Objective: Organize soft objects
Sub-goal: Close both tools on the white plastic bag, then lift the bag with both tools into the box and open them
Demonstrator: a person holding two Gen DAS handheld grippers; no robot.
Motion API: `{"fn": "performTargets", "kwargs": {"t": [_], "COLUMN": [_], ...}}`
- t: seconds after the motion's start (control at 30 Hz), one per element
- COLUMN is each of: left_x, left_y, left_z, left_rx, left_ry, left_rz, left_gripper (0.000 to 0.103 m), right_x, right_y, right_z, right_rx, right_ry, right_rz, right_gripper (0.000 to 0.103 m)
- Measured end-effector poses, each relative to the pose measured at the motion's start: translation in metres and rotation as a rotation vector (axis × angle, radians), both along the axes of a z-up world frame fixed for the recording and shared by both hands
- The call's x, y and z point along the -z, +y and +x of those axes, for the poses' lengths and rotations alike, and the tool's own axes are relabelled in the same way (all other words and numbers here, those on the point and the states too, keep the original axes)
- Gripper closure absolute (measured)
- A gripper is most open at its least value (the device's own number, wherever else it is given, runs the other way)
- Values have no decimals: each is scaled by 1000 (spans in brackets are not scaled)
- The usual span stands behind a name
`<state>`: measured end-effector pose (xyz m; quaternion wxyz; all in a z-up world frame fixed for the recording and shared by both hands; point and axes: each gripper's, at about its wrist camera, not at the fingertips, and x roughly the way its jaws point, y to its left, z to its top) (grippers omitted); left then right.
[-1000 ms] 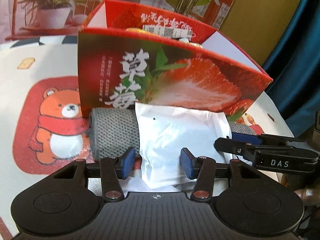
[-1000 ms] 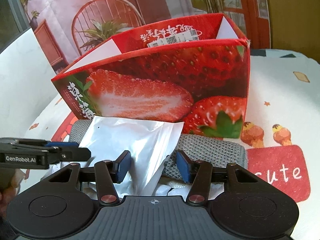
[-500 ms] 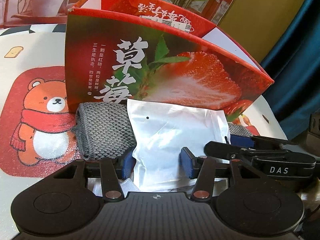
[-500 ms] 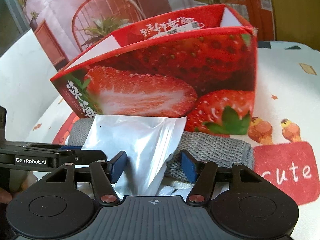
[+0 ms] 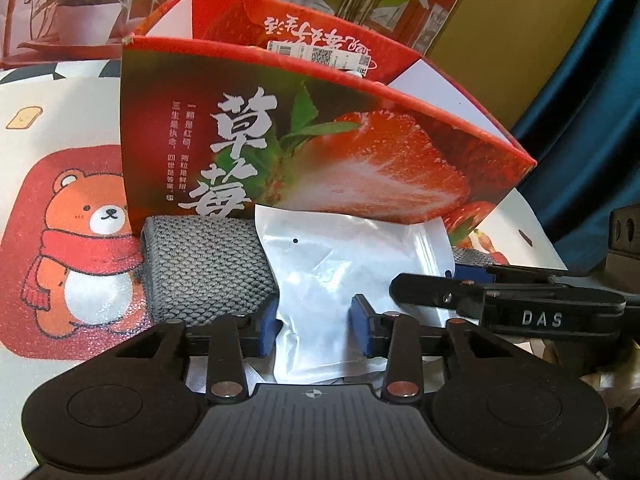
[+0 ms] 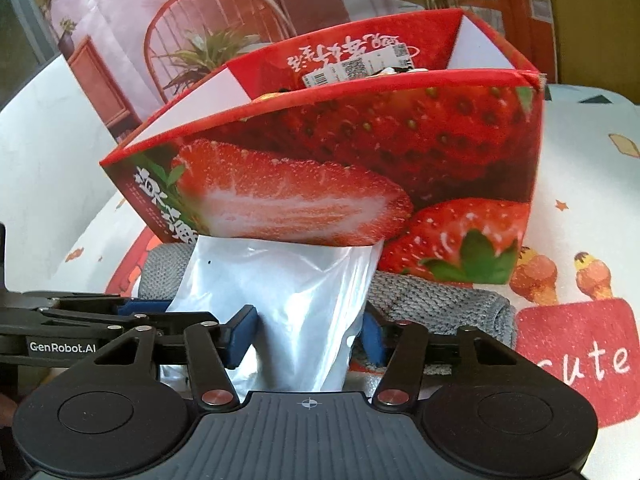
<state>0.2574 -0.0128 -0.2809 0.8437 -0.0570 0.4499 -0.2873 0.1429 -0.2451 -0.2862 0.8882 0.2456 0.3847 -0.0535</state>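
Note:
A white plastic pouch [image 5: 344, 264] lies on a folded grey knitted cloth [image 5: 208, 268] in front of a red strawberry-printed box [image 5: 320, 160]. My left gripper [image 5: 314, 328] is closing, and its blue pads press the pouch's near end, which bunches between them. My right gripper [image 6: 310, 336] is also closing, its pads pinching the other end of the pouch [image 6: 288, 288]. The two grippers sit side by side; in the left wrist view the right one's fingers [image 5: 440, 294] reach in from the right. The cloth [image 6: 436, 300] runs along the foot of the box [image 6: 360, 160].
Everything rests on a printed mat with a bear picture [image 5: 80, 248] on the left and a red "cute" patch [image 6: 576, 360] on the right. The box is open-topped, with a barcode label [image 5: 320, 54] showing inside. A dark curtain [image 5: 592, 80] hangs at the right.
The left jaws have narrowed onto the pouch, which now crumples between the pads. The right jaws spread a little, then narrowed onto it again. Neither hand has shifted much.

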Motion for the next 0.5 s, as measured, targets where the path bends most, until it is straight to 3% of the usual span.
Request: {"fn": "performTargets", "kwargs": {"t": [0.07, 0.5], "left_x": [-2, 1], "left_y": [1, 7], "left_z": [-1, -7], "left_rx": [2, -3], "left_ry": [-1, 16], "left_rz": [-3, -16], "left_gripper": [66, 67], "right_x": [-2, 9], "right_y": [-3, -13], "right_z": [-3, -11], "right_rx": [20, 55], "right_ry": [-15, -33], "right_rz": [23, 126], "right_gripper": [70, 72]}}
